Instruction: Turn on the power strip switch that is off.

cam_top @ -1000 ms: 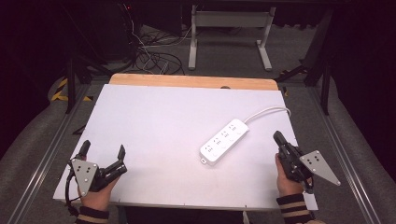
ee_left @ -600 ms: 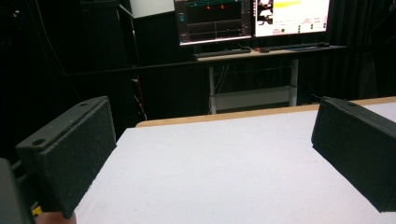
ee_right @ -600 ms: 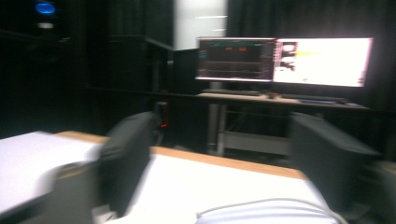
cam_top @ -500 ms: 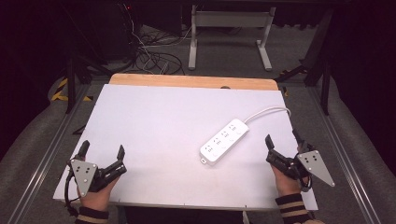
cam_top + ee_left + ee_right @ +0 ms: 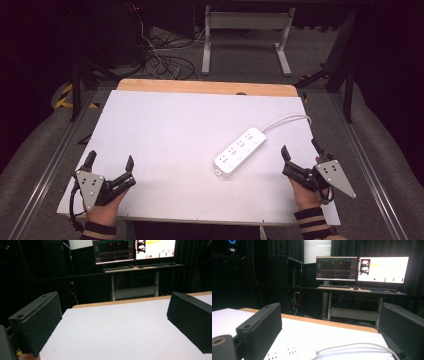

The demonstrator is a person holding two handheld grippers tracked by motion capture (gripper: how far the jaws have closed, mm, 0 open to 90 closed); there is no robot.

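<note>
My left gripper (image 5: 110, 162) and right gripper (image 5: 300, 154) both gape wide, empty, over the white tabletop (image 5: 175, 130). The white plastic power strip (image 5: 240, 151) lies just left of my right gripper.
</note>
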